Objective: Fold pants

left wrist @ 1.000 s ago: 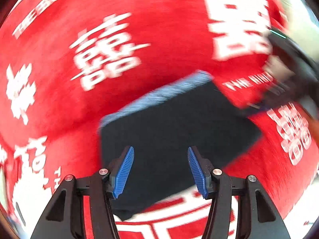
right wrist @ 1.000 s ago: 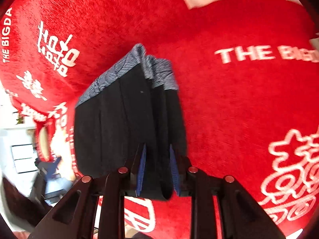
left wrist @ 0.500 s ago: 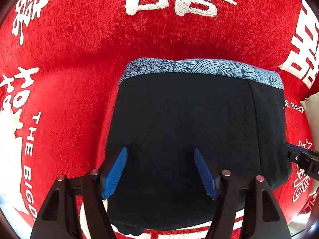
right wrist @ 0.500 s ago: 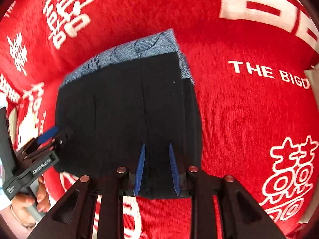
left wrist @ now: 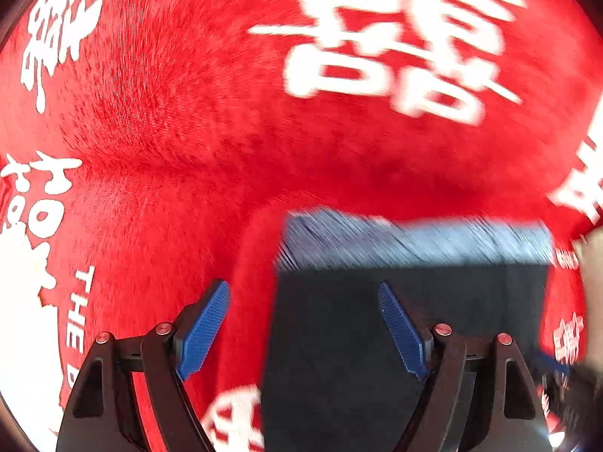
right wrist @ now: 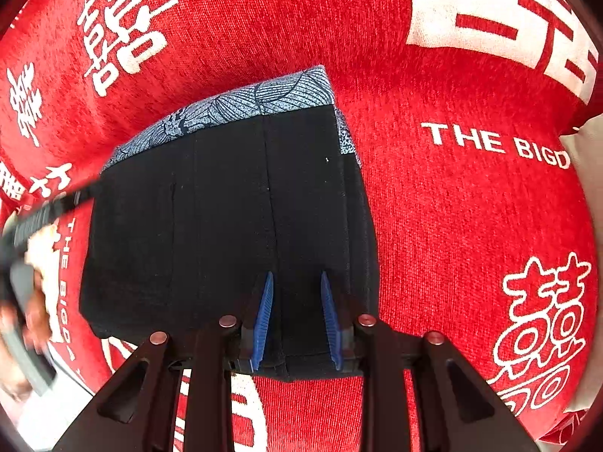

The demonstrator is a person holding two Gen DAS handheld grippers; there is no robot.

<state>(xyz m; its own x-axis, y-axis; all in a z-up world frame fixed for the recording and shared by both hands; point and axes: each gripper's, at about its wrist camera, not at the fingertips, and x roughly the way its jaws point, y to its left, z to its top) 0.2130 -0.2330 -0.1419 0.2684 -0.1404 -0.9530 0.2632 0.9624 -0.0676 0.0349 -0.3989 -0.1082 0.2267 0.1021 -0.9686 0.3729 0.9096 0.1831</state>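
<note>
Red printed cloth [right wrist: 452,207] under folded pants [right wrist: 226,226]; right claw [right wrist: 294,320] pinching near hem (nearer); left claw [left wrist: 305,327] spread, pants' left edge between fingers.

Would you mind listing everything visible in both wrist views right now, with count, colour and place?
pants: one, black with a blue-grey patterned waistband, folded into a compact rectangle, lying flat on the cloth.
red cloth: one, red with white characters and the words "THE BIGD", covering the whole surface under the pants.
pale object: one, off-white, at the right edge of the right wrist view; too little shows to identify it.
left gripper: one, black with blue pads, jaws wide apart, straddling the left edge of the pants and holding nothing.
right gripper: one, black with blue pads, jaws close together on the near edge of the pants.
person's hand: one, blurred, at the left edge of the right wrist view.
</note>
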